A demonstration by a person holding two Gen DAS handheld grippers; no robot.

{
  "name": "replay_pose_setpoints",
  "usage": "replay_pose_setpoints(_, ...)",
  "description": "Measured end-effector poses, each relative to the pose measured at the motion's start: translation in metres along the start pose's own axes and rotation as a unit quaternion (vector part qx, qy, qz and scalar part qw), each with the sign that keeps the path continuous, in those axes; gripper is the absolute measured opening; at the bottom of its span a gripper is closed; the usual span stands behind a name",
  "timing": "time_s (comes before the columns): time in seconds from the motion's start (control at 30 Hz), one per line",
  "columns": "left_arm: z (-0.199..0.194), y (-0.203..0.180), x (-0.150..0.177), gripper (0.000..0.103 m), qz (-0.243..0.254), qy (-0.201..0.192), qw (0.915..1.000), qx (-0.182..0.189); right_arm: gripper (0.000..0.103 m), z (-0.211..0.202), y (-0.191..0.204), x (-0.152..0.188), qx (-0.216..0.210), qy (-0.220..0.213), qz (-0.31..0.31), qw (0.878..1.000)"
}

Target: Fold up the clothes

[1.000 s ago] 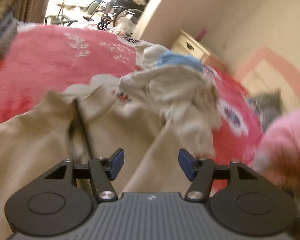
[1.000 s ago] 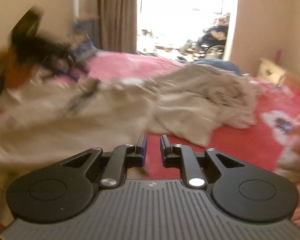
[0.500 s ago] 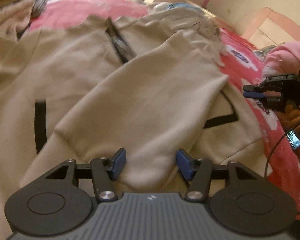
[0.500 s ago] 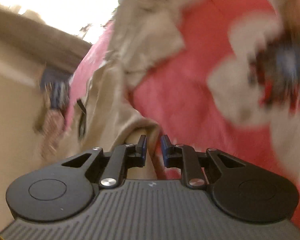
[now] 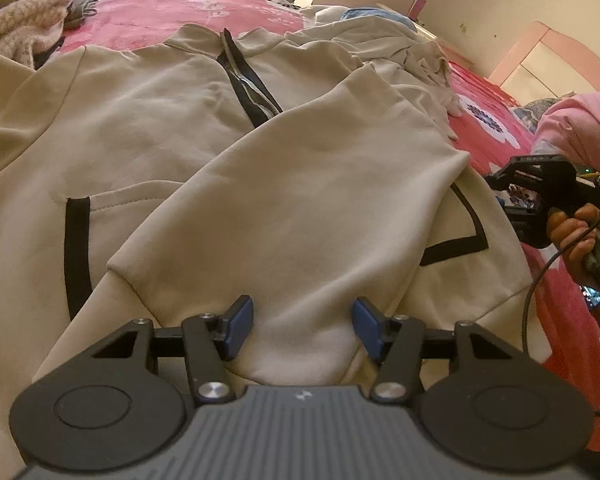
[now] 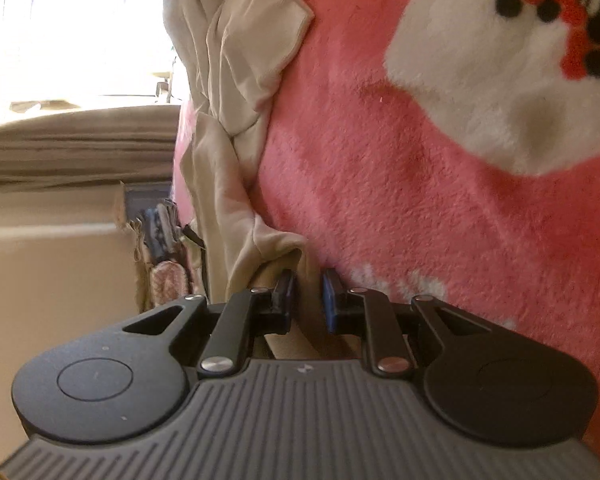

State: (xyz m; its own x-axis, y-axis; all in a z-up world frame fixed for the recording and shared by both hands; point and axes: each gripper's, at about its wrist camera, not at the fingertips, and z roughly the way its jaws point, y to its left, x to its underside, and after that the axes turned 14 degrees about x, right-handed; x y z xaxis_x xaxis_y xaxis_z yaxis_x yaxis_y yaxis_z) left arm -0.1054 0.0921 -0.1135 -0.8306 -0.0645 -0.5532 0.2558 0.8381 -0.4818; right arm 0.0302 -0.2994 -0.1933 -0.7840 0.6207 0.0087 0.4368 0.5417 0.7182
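Beige jacket (image 5: pixel 188 128) spread front-up on the pink bed (image 5: pixel 172 12), one sleeve folded across its chest.

The sleeve (image 5: pixel 300 216) cuff lies between the spread blue pads of the left gripper (image 5: pixel 302 328), neither pad pressing on it. The right gripper (image 6: pixel 309 300), rolled on its side, has just been closing and now pinches a fold of the jacket's hem edge against the fleecy bedcover (image 6: pixel 420 160). Beyond the left gripper the black zip (image 5: pixel 244 80) runs up to the collar. Farther off lie a crumpled pale garment (image 5: pixel 416 52) and knitted clothes (image 5: pixel 24 28).
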Motion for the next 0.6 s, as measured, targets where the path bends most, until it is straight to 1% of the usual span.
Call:
replay_pose_setpoints(0.03,0.000,0.001,0.000,0.057,-0.001,0.000,1.0000,0.001,0.005,-0.003,0.007,0.001,0.017,-0.014,-0.030,0.999)
replay_pose_setpoints(0.07,0.000,0.001,0.000,0.056,0.001,0.000,1.0000,0.001,0.004,-0.009,0.022,0.005,0.044,-0.043,-0.087,0.994)
replay_pose_setpoints(0.1,0.000,0.001,0.000,0.056,0.003,0.001,1.0000,0.000,0.004,-0.016,0.037,0.010,0.073,-0.072,-0.150,0.983)
replay_pose_setpoints(0.13,0.000,0.000,0.000,0.055,0.006,0.003,1.0000,-0.001,0.003,-0.024,0.057,0.021,0.106,-0.110,-0.237,0.959)
replay_pose_setpoints(0.17,0.001,-0.001,0.000,0.055,0.009,0.005,0.9999,-0.002,0.003,-0.028,0.078,0.036,0.143,-0.149,-0.337,0.918)
replay_pose_setpoints(0.2,0.001,-0.001,0.000,0.055,0.012,0.006,0.9999,-0.004,0.003,-0.025,0.091,0.050,0.177,-0.173,-0.415,0.875)
replay_pose_setpoints(0.23,0.001,-0.001,0.000,0.055,0.014,0.007,0.9999,-0.004,0.003,-0.017,0.098,0.063,0.217,-0.187,-0.485,0.826)
replay_pose_setpoints(0.3,0.001,-0.002,0.000,0.055,0.018,0.009,0.9998,-0.006,0.003,0.008,0.097,0.087,0.282,-0.196,-0.599,0.724)
replay_pose_setpoints(0.33,0.001,-0.002,0.000,0.054,0.021,0.010,0.9997,-0.006,0.004,0.016,0.091,0.095,0.291,-0.200,-0.633,0.689)
replay_pose_setpoints(0.37,0.001,-0.002,0.000,0.054,0.024,0.010,0.9996,-0.007,0.004,0.020,0.090,0.098,0.294,-0.207,-0.655,0.664)
replay_pose_setpoints(0.4,0.001,-0.003,0.001,0.054,0.027,0.011,0.9995,-0.009,0.004,0.020,0.087,0.101,0.293,-0.216,-0.673,0.644)
replay_pose_setpoints(0.43,0.001,-0.003,0.001,0.054,0.030,0.010,0.9995,-0.010,0.012,0.015,0.084,0.102,0.293,-0.224,-0.684,0.629)
replay_pose_setpoints(0.47,0.002,-0.004,0.002,0.054,0.033,0.011,0.9993,-0.012,0.020,0.011,0.082,0.101,0.295,-0.233,-0.691,0.617)
replay_pose_setpoints(0.5,0.002,-0.005,0.002,0.054,0.037,0.011,0.9992,-0.013,0.029,0.004,0.080,0.097,0.292,-0.240,-0.690,0.618)
replay_pose_setpoints(0.53,0.002,-0.005,0.002,0.054,0.039,0.012,0.9991,-0.014,0.031,-0.005,0.080,0.092,0.285,-0.237,-0.682,0.630)
replay_pose_setpoints(0.6,0.002,-0.005,0.002,0.054,0.042,0.012,0.9989,-0.014,0.034,-0.018,0.086,0.083,0.272,-0.225,-0.662,0.661)
